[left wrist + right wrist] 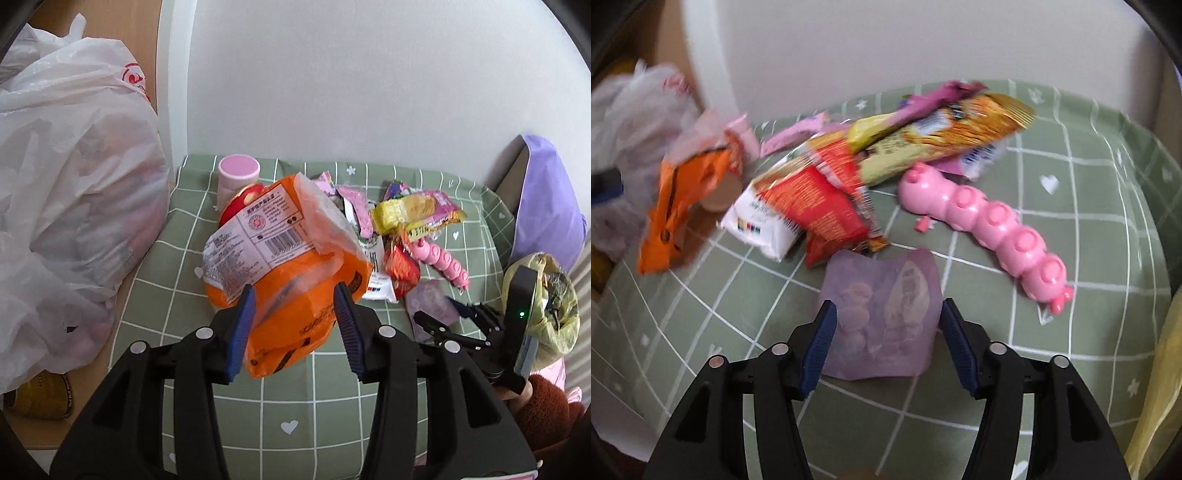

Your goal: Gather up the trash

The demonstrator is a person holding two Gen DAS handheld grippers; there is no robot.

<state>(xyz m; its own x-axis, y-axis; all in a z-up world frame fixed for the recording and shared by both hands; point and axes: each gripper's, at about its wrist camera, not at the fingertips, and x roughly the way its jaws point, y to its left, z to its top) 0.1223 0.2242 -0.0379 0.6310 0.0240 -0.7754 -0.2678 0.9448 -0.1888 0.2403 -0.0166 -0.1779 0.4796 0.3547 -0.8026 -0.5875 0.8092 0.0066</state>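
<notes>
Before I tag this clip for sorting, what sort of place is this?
Probably a bedroom or living corner at home: a green checked cloth with hearts on a padded surface against a white wall, strewn with snack wrappers and a pink caterpillar toy.

A pink caterpillar toy [988, 225] is lying on the green checked cloth [1100, 192] beside a pink cylindrical container [238, 177] standing near the white wall [351, 74]; a purple pillow [550, 206] is leaning rightward.
</notes>
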